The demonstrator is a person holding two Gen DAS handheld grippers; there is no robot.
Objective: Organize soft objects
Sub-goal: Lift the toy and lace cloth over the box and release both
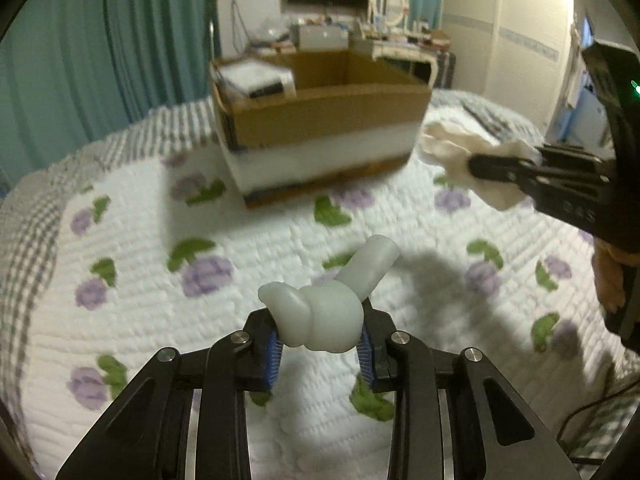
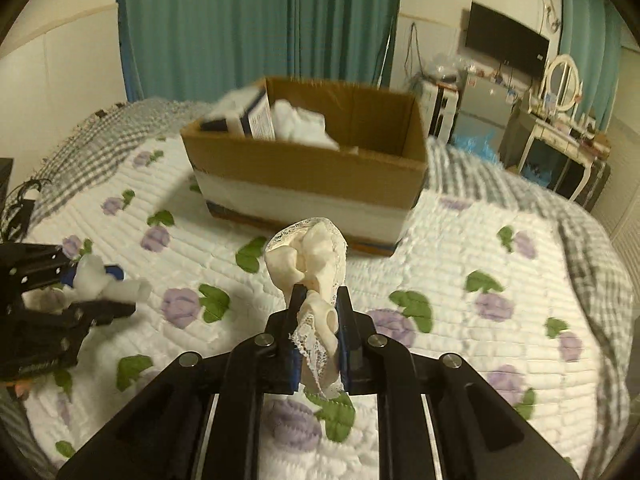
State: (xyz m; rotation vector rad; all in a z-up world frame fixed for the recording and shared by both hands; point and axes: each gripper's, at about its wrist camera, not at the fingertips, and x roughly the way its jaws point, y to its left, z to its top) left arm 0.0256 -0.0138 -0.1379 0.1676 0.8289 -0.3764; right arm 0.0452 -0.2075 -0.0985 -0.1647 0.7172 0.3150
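Under me spreads the bed's white quilt, stitched with purple flowers and green leaves and edged in grey check. On it, ahead of both my claws, stands an open cardboard box with a white band around its side; inside lie a crumpled white cloth and a printed carton leaning at its left end. My right claw is clamped tight on a cream lace-trimmed cloth, bunched above the pads and raised off the quilt. My left claw is clamped on a pale, knotted soft toy, also held above the quilt, its tube end pointing toward the box.
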